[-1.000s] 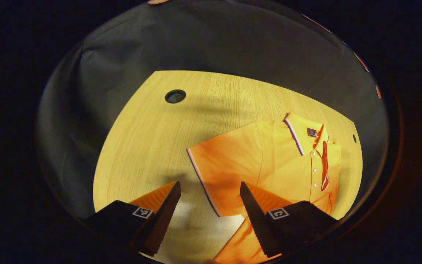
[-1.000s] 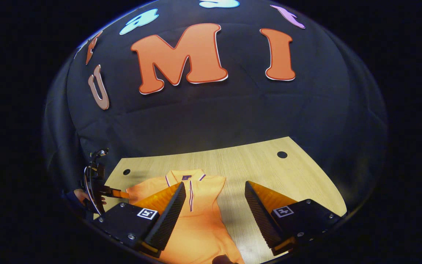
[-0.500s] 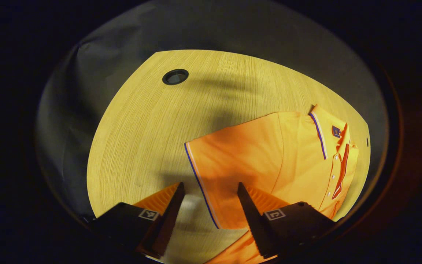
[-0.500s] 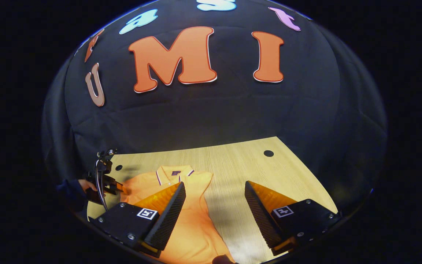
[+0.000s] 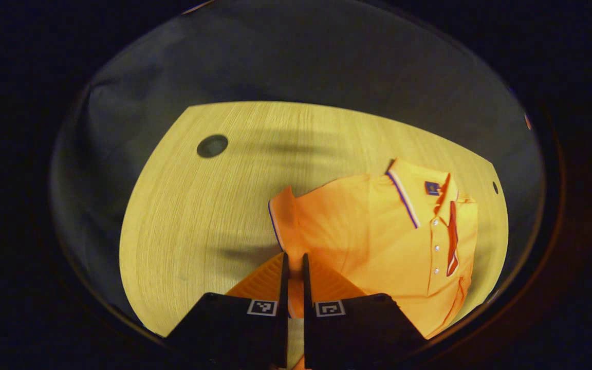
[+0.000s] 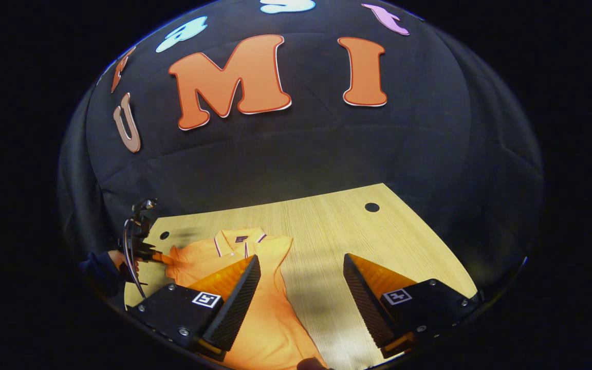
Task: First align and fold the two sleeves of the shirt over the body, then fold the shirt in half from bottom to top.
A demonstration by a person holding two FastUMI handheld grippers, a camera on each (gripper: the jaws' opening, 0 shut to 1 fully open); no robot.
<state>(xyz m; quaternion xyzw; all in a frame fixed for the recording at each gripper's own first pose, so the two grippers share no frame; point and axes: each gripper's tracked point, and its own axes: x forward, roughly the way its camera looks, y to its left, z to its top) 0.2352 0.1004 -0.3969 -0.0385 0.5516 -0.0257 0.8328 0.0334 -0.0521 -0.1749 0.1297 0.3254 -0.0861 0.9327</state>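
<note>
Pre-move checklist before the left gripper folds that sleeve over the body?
1. Left gripper jaws closed on the sleeve edge: ok.
2. Sleeve lifted off the table: ok, it bunches upward.
3. Right gripper jaws open and holding nothing: ok.
4. Right gripper out of the fold path: cannot tell.
5. Shirt body flat, collar up: ok.
6. Other sleeve already folded: cannot tell.

Bare table (image 6: pixel 357 241) right of shirt (image 6: pixel 265 318); wall behind.

Recording booth, black cloth wall (image 6: pixel 296 154) behind, pale wood-grain table (image 6: pixel 327 231) with round cable holes (image 6: pixel 372 207)
</note>
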